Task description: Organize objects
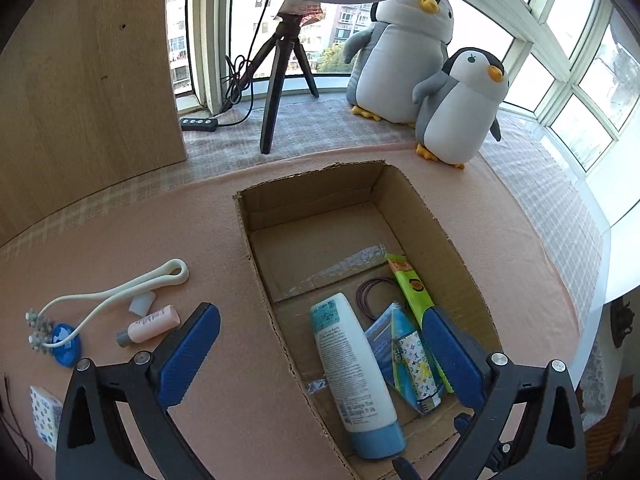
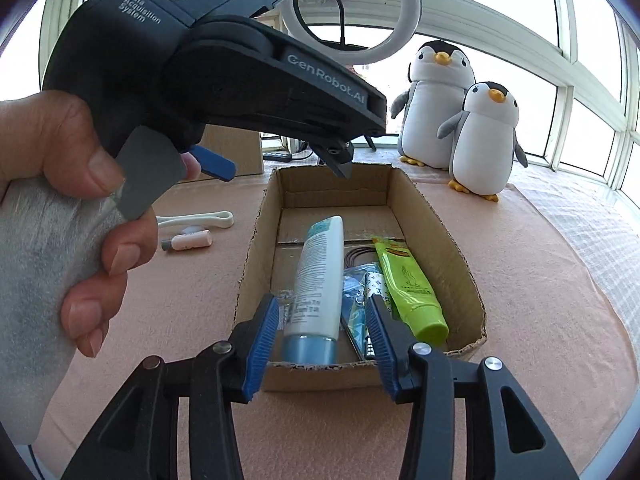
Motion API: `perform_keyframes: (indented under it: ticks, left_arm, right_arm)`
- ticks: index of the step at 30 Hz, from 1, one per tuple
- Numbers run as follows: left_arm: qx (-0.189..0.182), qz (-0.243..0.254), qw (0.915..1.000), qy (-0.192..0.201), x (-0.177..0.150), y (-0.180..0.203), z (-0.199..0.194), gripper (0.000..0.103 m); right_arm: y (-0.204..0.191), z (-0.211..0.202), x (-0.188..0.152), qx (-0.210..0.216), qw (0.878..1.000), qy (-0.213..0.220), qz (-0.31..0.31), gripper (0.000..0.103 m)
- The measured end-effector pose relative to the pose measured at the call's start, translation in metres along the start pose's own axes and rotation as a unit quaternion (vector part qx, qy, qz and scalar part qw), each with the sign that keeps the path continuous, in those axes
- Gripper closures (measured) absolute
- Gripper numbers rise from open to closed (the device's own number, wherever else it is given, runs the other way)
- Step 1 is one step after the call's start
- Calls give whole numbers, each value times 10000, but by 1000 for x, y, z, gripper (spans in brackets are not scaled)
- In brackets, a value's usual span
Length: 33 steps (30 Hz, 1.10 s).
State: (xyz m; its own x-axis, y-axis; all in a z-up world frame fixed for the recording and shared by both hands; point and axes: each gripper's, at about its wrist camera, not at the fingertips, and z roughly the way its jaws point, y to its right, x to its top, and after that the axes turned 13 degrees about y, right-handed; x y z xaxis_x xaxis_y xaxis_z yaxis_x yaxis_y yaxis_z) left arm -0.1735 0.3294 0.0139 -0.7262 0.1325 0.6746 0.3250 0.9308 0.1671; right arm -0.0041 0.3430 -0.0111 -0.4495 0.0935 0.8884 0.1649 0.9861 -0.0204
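Your tabletop (image 1: 168, 220) under the pink cloth carries an open cardboard box (image 1: 436, 216) at its middle. Two plush penguins (image 1: 460, 108) stand past the box at 1 o'clock on the window ledge, with a ring light (image 2: 350, 8) on a tripod at 12 o'clock.

Your left gripper (image 1: 320, 354) hangs over the near end of the box with its jaws spread wide and nothing between them. Your right gripper (image 2: 322, 338) sits at the near wall of the box, jaws partly apart, clamping nothing.

Inside the box a white tube with a blue cap (image 1: 352, 372) lies lengthwise, with a green tube (image 2: 408, 288) at its 3 o'clock side and a patterned pouch (image 1: 412, 364) between them.

Left of the box, at 9 o'clock, lie a cream roller massager (image 1: 120, 292) and a small pink bottle (image 1: 150, 326).
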Motion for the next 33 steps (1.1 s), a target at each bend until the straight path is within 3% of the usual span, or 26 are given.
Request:
perform_keyframes:
  ticks: [10, 14, 17, 25, 33]
  left_arm:
    - [143, -228, 9996, 25, -13, -29, -18, 1]
    - [198, -364, 9991, 79, -19, -43, -33, 1]
    - [302, -457, 9984, 137, -25, -61, -47, 1]
    - [828, -1037, 9907, 304, -46, -149, -93, 1]
    - [1388, -1731, 9739, 486, -82, -244, -142, 1]
  right_arm:
    - [-3, -4, -2, 64, 10000, -11, 31, 60]
    - [-10, -5, -1, 191, 9998, -24, -40, 53]
    - [-21, -3, 0, 320, 9994, -50, -135, 52]
    - [-75, 15, 3, 959, 9943, -226, -419, 52]
    - [-149, 35, 4, 1729, 9807, -385, -822, 47]
